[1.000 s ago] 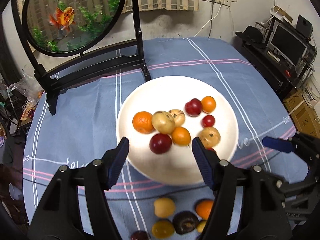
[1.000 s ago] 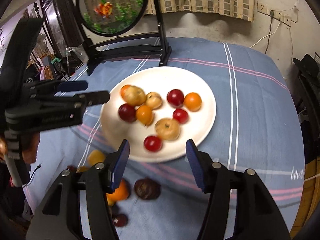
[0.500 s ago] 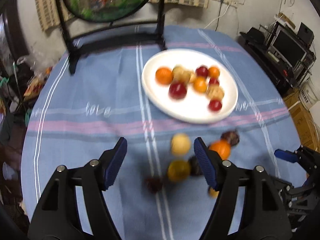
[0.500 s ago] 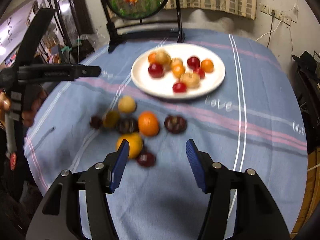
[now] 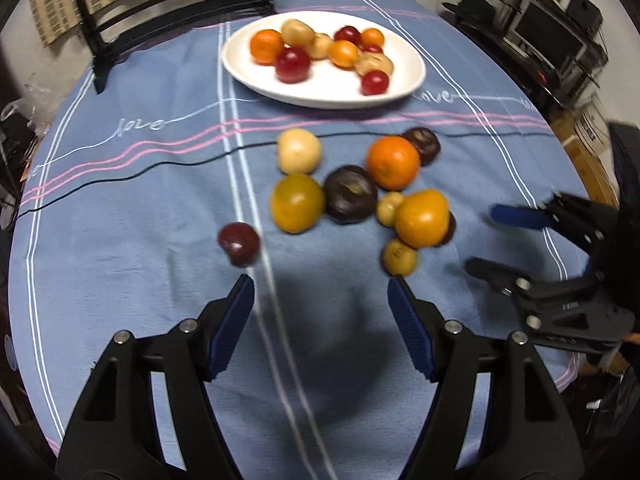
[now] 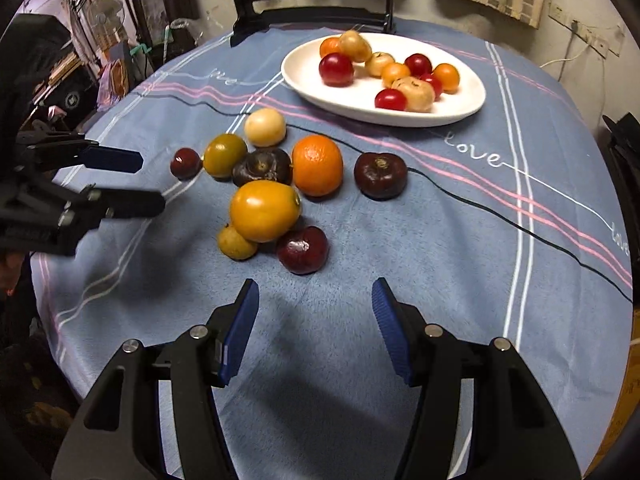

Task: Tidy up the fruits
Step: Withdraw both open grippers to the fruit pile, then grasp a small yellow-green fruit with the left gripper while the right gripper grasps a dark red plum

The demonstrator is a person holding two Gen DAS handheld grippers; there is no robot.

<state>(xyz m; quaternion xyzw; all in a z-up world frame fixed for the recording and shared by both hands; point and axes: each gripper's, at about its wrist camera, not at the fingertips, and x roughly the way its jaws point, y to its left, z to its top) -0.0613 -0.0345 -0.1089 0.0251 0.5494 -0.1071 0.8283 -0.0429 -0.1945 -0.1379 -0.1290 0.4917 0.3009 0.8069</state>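
Note:
A white plate (image 5: 400,84) (image 6: 360,104) with several red, orange and tan fruits sits at the far side of the blue tablecloth. Nearer lies a loose cluster: an orange (image 5: 393,161) (image 6: 317,165), a big yellow fruit (image 5: 422,218) (image 6: 264,211), a dark purple fruit (image 5: 350,194) (image 6: 262,167), a small red one (image 5: 239,243) (image 6: 185,163) and a red plum (image 6: 303,249). My left gripper (image 5: 320,292) (image 6: 151,181) hangs open just short of the cluster. My right gripper (image 6: 315,292) (image 5: 480,240) is open too, right before the plum. Neither holds anything.
A black stand (image 5: 180,0) (image 6: 312,12) with a round painted panel rises behind the plate. Shelves with a monitor (image 5: 552,40) stand off the table's right edge, clutter off its left. Bare cloth lies under both grippers.
Both grippers drew back from over the plate toward the near side and sank; the loose fruits now lie just ahead of the fingers. Both stay open.

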